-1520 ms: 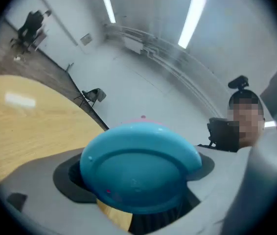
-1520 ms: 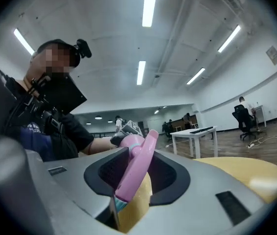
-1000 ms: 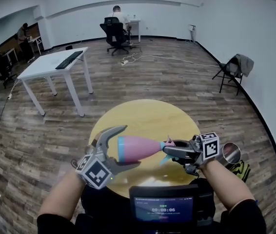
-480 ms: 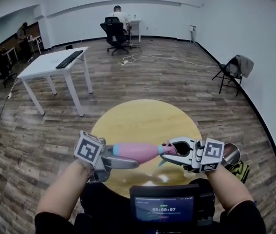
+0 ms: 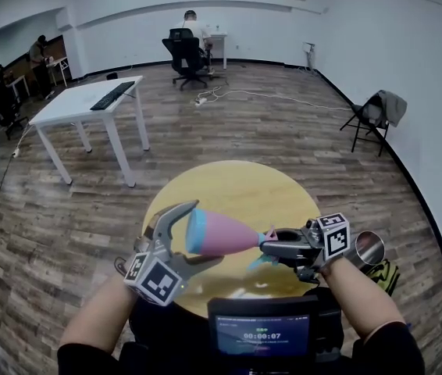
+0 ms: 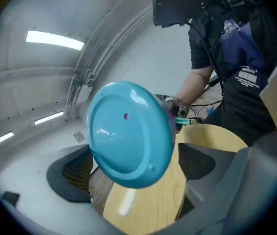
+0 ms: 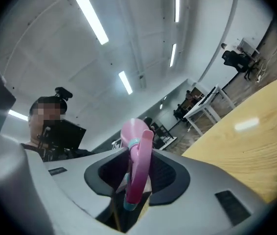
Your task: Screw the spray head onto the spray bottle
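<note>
The spray bottle [image 5: 229,234], a pink cone with a teal base, lies level in the air above the near edge of the table. My left gripper [image 5: 205,234] is shut on its wide base; in the left gripper view the teal base [image 6: 128,141] fills the space between the pads. At the bottle's narrow neck sits the pink and teal spray head [image 5: 268,244]. My right gripper [image 5: 274,245] is shut on it. The right gripper view shows the spray head [image 7: 137,160] upright between the dark pads, with the bottle behind it.
Below the hands is a round yellow table [image 5: 237,182]. A steel cup [image 5: 369,247] stands by my right wrist. A screen device [image 5: 264,333] hangs at my chest. Farther off are a white desk [image 5: 88,104], a folding chair [image 5: 373,116] and a seated person [image 5: 188,30].
My left gripper rolled so its marker cube came on top, then rolled back to where it was, the bottle turning with it. The right gripper stayed on the spray head, barely shifting.
</note>
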The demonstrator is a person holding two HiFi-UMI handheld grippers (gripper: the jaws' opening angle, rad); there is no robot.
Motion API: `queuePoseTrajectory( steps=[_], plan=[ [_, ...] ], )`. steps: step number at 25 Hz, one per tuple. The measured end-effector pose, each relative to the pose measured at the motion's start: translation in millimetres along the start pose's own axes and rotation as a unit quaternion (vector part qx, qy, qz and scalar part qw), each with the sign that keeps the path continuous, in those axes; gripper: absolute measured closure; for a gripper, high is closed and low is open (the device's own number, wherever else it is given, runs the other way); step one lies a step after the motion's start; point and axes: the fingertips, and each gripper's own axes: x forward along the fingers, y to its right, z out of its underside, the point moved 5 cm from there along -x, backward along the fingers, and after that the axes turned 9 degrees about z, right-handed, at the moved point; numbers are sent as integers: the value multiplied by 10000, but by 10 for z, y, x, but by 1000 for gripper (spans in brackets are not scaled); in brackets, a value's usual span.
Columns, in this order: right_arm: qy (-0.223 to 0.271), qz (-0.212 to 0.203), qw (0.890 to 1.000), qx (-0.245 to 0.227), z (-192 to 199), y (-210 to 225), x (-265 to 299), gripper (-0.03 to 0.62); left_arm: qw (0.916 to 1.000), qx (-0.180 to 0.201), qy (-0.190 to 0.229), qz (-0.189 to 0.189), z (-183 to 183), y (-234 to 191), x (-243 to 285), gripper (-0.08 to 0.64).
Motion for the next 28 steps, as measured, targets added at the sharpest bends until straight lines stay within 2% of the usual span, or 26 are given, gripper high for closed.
queuePoseTrajectory(
  steps=[3,7,12,15,18,21,23,25,26,28],
  plan=[
    [-396,-45,9992,-96,94,-39,93,456,9999,32,101,-68,-49,-46,-6,12],
    [-383,54,9992,-75,77,-11,10,459,9998,120,143,94,-47,2,1,12],
    [-609,147,9979,-191,79,-23,-5,459,9989,189,296,326,-63,83,13,15],
    [-513,274,9974,-423,59,-49,1,459,9977,-273,262,559,22,35,34,20],
    [-575,473,9938,-820,98,-97,2,459,9933,-734,-1,888,106,61,76,26],
    [-780,781,9842,-1387,124,-156,35,453,9785,-1451,-369,1419,225,146,164,29],
    [-1077,1055,9702,-1896,159,-179,88,451,9674,-1710,-785,1695,359,235,207,32],
    [-1291,1199,9586,-2239,187,-179,106,451,9646,-1604,-1090,1788,425,293,210,35],
    [-1294,1196,9580,-2264,181,-167,92,449,9685,-1391,-1138,1725,416,297,196,38],
    [-1134,1017,9668,-2054,139,-146,30,459,9809,-830,-932,1490,318,289,153,48]
  ],
)
